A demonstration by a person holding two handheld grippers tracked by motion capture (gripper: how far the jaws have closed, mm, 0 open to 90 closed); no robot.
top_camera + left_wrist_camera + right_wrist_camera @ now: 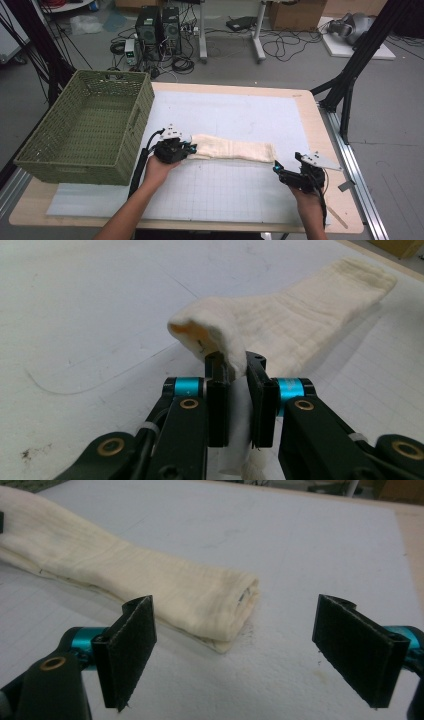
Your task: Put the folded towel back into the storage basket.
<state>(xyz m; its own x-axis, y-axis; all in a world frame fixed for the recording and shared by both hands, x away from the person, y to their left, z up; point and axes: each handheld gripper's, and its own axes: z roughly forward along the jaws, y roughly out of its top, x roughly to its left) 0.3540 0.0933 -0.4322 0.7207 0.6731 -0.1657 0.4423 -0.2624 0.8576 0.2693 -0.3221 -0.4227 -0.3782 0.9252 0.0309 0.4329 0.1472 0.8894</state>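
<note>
Lab floor with cables and computer towers behind; wooden table (320, 125) topped by a white gridded mat (240, 120). At far left a green woven basket (85, 130) sits on the table's left edge, nothing visible inside it.

Left gripper (186, 148) — jaws closed on the near end of a cream folded towel (235, 149); in the left gripper view the cloth (280, 325) is pinched between the pads and bunches up into a small hump just past them.

Towel lies mid-mat, long axis running left to right across the table, its right end tilted slightly toward me. Right end shows stacked folded layers (235, 605).

Right gripper (286, 167) — jaws wide apart, holding nothing, just short of that right end.

Judgement: light, soft, limp cloth; it will sag and the layers may slide apart if lifted from one end only. I'd take the right end across all layers at the fold, so both ends are held.
</note>
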